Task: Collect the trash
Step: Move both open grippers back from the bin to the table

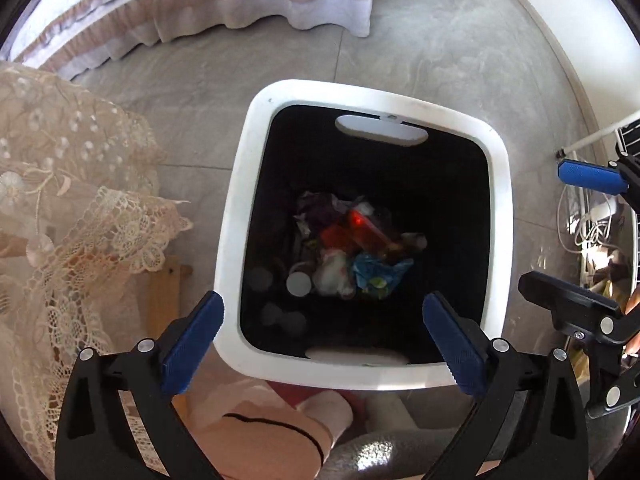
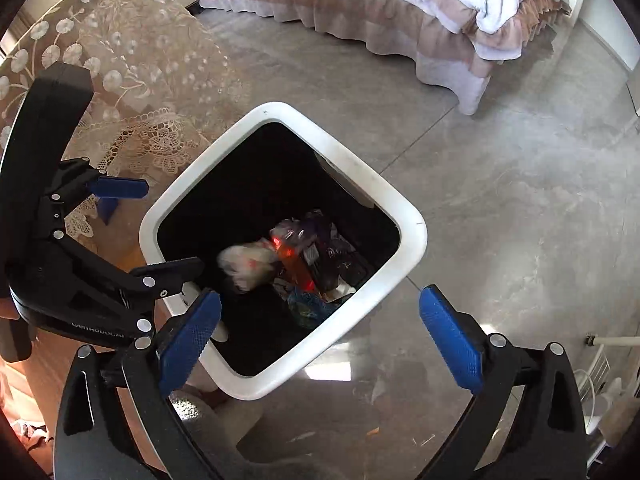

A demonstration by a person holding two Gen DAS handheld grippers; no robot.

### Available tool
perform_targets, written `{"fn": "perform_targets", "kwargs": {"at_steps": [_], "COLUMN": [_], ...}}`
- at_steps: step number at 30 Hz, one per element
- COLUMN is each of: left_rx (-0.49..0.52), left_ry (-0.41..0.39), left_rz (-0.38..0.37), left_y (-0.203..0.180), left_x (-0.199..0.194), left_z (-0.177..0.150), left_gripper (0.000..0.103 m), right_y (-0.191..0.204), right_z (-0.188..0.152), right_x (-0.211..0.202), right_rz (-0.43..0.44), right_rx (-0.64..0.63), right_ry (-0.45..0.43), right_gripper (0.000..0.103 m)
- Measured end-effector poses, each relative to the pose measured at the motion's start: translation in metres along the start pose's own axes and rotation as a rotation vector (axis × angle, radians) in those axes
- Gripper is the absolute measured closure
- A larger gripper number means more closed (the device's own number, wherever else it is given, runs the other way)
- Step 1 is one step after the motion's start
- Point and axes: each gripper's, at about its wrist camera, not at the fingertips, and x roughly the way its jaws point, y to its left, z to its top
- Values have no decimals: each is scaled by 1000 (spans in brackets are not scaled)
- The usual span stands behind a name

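Left wrist view looks straight down into the bin (image 1: pixel 362 236), white rim, black liner, sitting on the grey floor (image 1: pixel 440 60). Trash (image 1: pixel 352 252) is piled at the bottom: a red wrapper, a blue one, a white wad. The left hand-held gripper (image 1: pixel 324 344) hangs over the rim at 6 o'clock, fingers wide apart, nothing in them. The right hand-held gripper (image 2: pixel 320 344) is spread open too, empty, over the bin's corner. In its view a blurry white wad (image 2: pixel 250 262) sits inside the bin, can't tell if it's landed. Lace cloth (image 1: pixel 60 200) at 9 o'clock, bed (image 1: pixel 200 4) at 12.
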Motion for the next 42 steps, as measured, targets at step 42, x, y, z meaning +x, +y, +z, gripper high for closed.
{"fn": "perform_targets", "kwargs": {"at_steps": [42], "left_rx": [-261], "left_ry": [-576], "left_rz": [326], "left_y": [62], "left_x": [-242], "left_z": [-116], "left_gripper": [5], "right_y": [145], "right_z": [15], "right_x": [-179], "right_rz": [8], "right_rx": [-327], "right_ry": [-572], "right_gripper": [4]}}
